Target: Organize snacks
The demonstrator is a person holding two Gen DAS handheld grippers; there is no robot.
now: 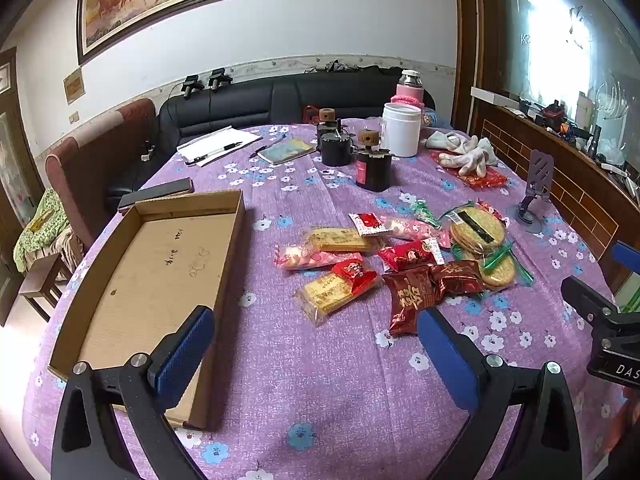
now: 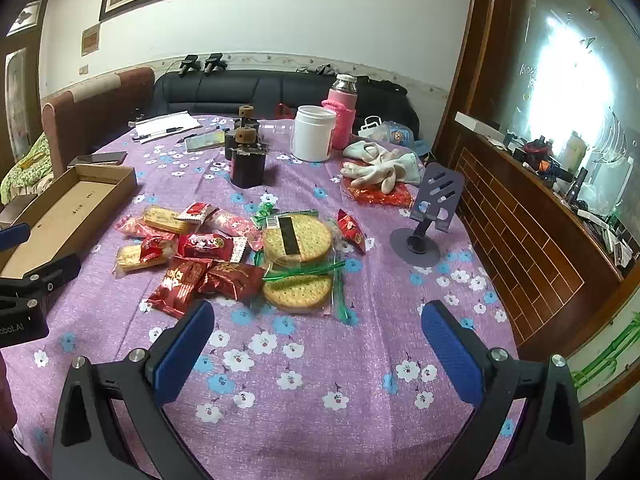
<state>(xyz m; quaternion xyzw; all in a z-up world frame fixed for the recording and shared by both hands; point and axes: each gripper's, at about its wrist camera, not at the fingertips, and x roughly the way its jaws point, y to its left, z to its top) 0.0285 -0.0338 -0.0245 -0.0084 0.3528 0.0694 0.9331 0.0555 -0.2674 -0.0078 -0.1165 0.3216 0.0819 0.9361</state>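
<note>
Purple floral tablecloth [image 2: 320,380] covers table. Cardboard tray [image 1: 120,280] at left edge, nothing inside. Snack pile [image 1: 392,256] mid-table, apart from tray: dark red packets [image 1: 412,296], yellow biscuit bars [image 1: 340,240], round crackers [image 2: 298,240] in clear wrap. Left gripper [image 1: 316,344] spread wide, holding nothing, above cloth beside tray. Right gripper [image 2: 318,340] spread wide, holding nothing, near pile. White jar [image 2: 313,133] toward far edge.

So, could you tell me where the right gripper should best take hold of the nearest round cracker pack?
Probably by the near edge of the round cracker pack, coming from above with the right gripper already open. It lies flat on the tablecloth, and that side is free; a dark red packet crowds its left.
</note>
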